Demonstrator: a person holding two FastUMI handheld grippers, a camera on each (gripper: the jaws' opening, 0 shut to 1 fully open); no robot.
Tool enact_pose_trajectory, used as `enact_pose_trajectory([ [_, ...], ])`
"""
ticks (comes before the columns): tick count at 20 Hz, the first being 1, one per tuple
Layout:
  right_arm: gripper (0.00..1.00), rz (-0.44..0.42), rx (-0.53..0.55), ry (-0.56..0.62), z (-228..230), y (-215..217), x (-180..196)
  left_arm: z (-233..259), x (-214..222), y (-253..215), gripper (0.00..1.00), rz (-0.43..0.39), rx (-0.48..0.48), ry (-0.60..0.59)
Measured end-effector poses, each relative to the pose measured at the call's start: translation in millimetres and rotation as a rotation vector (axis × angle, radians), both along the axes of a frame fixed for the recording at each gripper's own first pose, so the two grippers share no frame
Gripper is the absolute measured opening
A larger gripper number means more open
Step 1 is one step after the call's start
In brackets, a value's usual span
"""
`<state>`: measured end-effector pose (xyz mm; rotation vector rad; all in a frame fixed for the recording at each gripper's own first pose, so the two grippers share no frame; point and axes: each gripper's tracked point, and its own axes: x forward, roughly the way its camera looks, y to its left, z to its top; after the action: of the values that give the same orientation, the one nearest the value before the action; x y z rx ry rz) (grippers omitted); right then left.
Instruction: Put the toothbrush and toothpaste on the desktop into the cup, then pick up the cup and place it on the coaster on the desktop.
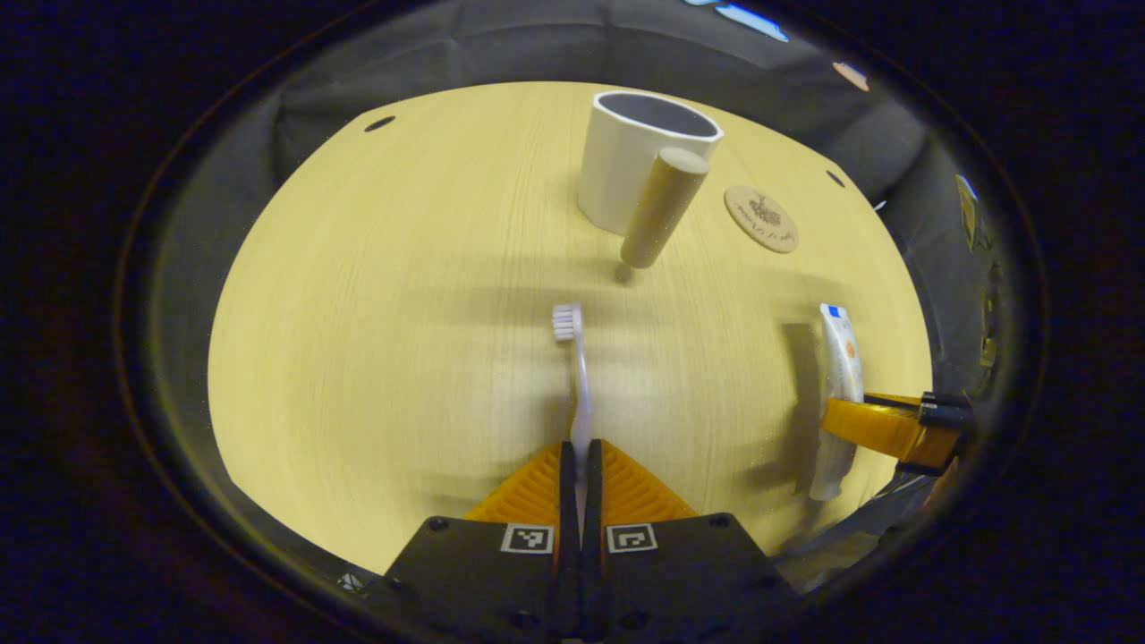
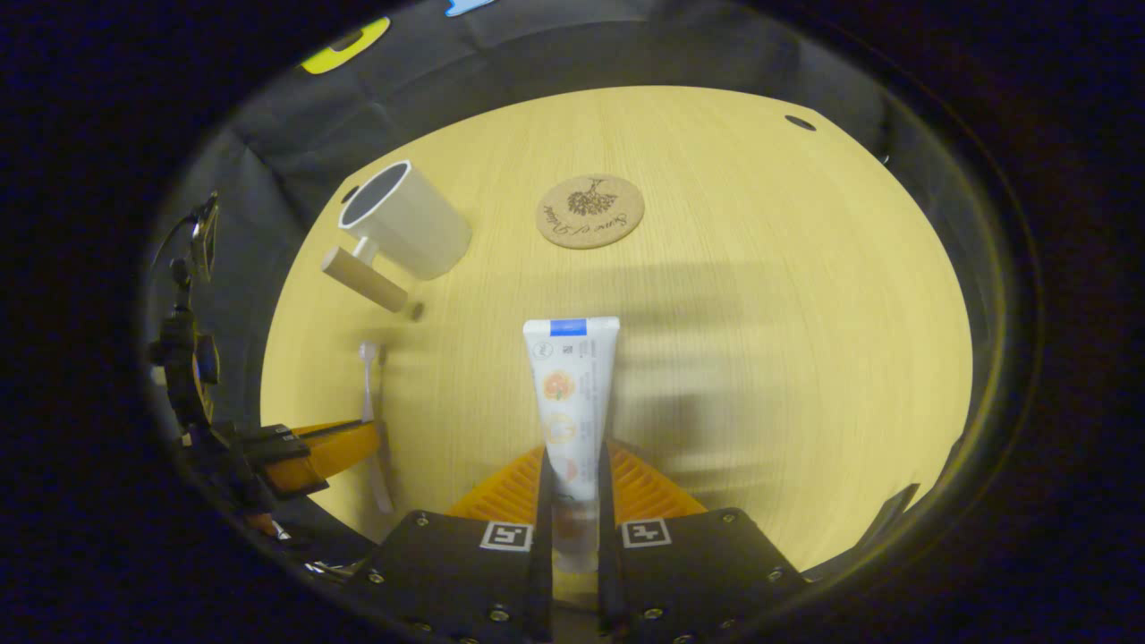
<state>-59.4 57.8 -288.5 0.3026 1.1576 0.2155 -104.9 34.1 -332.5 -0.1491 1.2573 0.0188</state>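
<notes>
My left gripper (image 1: 580, 456) is shut on the handle of a pale toothbrush (image 1: 578, 371), whose bristle head points away toward the cup. The white cup (image 1: 626, 161) with a wooden handle (image 1: 662, 210) stands upright at the far side of the table, a round cork coaster (image 1: 760, 219) just right of it. My right gripper (image 2: 572, 470) is shut on a white toothpaste tube (image 2: 570, 385), its flat end pointing forward. In the right gripper view the cup (image 2: 407, 219) stands at far left and the coaster (image 2: 589, 210) straight ahead. The other gripper (image 2: 326, 447) holds the toothbrush (image 2: 369, 376) there.
The light wooden table (image 1: 385, 340) has small dark holes near its far corners (image 1: 379, 123). Black cloth walls surround it. A hand-held rig (image 2: 183, 358) rises at the left edge of the right gripper view.
</notes>
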Motion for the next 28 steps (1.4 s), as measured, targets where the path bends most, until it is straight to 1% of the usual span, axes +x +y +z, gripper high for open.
enact_pose_trajectory([
  [2,0.22,0.000,0.006,-0.023,6,-1,0,14,3,-4,0.07,0.011,-0.030,-0.055],
  [5,0.22,0.007,0.001,-0.079,18,-3,1,24,6,-3,0.07,0.034,-0.046,-0.136],
  [7,0.21,0.013,0.002,-0.126,29,-3,3,39,12,-3,0.07,0.059,-0.052,-0.201],
  [10,0.21,0.026,0.003,-0.204,46,-3,7,70,20,9,0.07,0.081,-0.039,-0.304],
  [13,0.21,0.033,0.009,-0.290,65,0,12,88,30,26,0.07,0.092,-0.039,-0.408],
  [17,0.21,0.027,0.033,-0.404,95,5,23,103,46,47,0.07,0.099,-0.045,-0.537],
  [21,0.21,0.028,0.046,-0.495,119,9,32,128,62,63,0.07,0.095,-0.062,-0.668],
  [28,0.21,0.001,0.058,-0.587,150,14,51,170,88,87,0.07,0.095,-0.112,-0.871],
])
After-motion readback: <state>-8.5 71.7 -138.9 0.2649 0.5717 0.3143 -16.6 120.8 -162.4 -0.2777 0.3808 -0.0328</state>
